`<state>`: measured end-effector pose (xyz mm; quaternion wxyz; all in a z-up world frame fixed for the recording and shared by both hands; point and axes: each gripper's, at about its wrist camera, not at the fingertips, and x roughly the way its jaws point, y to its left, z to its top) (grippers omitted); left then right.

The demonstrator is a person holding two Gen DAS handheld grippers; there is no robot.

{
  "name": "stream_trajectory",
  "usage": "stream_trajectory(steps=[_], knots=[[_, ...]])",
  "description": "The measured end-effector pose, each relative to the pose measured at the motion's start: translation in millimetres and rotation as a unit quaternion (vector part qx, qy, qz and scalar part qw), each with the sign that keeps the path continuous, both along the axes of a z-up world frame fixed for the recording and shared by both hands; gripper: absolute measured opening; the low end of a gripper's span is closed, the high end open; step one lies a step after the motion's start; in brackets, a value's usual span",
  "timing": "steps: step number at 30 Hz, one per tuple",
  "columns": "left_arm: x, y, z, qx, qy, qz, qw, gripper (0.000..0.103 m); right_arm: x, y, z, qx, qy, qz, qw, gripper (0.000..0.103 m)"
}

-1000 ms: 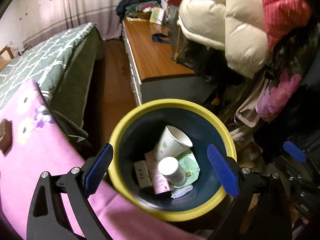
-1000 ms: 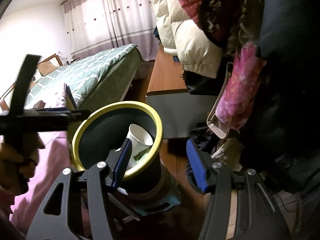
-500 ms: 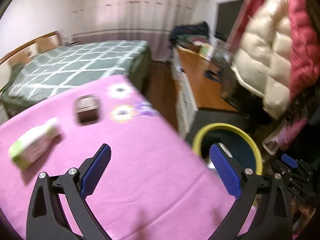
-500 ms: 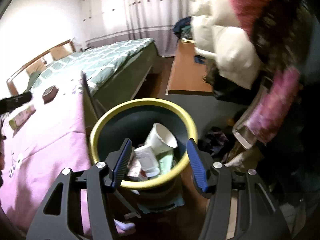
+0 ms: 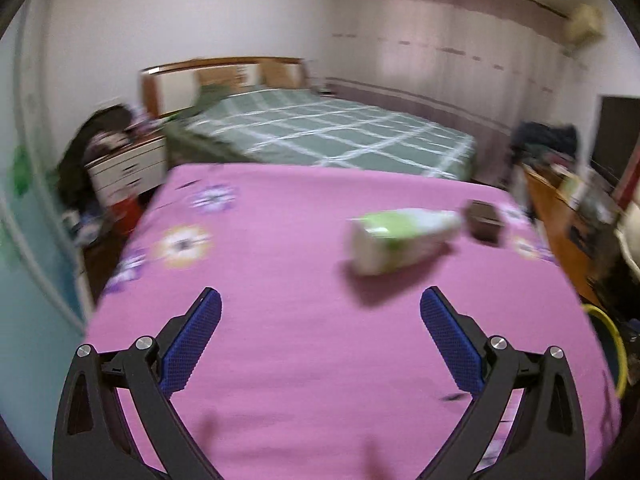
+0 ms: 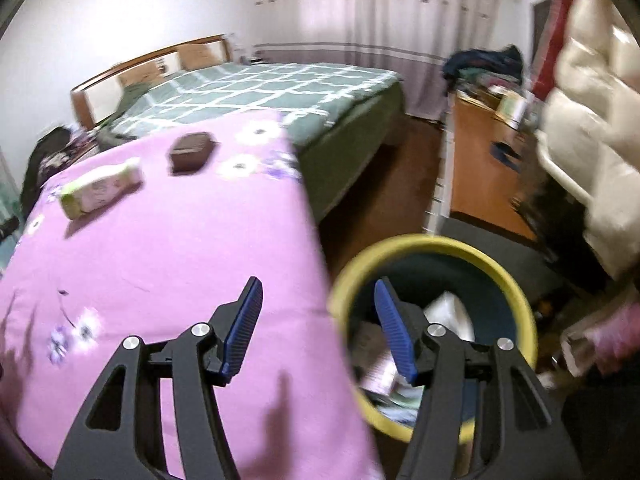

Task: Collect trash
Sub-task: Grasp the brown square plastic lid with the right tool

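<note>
Two pieces left: green-and-white carton (image 5: 402, 240) and small brown box (image 5: 484, 226) lie side by side on the pink cloth (image 5: 300, 340).
Bin: yellow-rimmed wastebasket (image 6: 434, 242) beside the table edge, already holding scraps.
Left gripper (image 5: 320, 316): spread wide, empty, lined up short of the carton.
Right gripper (image 6: 318, 302): half-spread, empty, over the table edge.

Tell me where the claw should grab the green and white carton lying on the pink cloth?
Probably across its long sides, near the middle, coming down from above. The carton lies flat on the pink cloth, so only its top and sides are free. The brown box sits close to one end, so avoid the ends. The left claw is open, empty and nearest.
</note>
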<state>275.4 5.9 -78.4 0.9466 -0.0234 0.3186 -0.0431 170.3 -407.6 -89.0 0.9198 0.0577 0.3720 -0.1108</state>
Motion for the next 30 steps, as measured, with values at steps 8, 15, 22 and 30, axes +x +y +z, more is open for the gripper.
stream_trajectory(steps=[8,15,22,30], knots=[[13.7,45.4,-31.9,-0.008,0.036,0.031,0.9989,0.098,94.6,58.0,15.4,0.024,-0.012,0.056,0.998,0.059],[14.7,39.7,-36.4,-0.017,0.042,0.037,0.9983,0.098,185.5,90.7,13.5,0.016,0.0,0.068,0.998,0.06],[11.6,39.4,-33.8,-0.025,0.044,0.042,0.9978,0.098,250.0,95.2,-11.8,0.024,0.028,0.039,0.999,0.06],[11.5,35.8,-34.9,-0.023,0.048,0.039,0.9978,0.098,274.8,101.1,-25.7,0.015,0.042,0.037,0.998,0.06]])
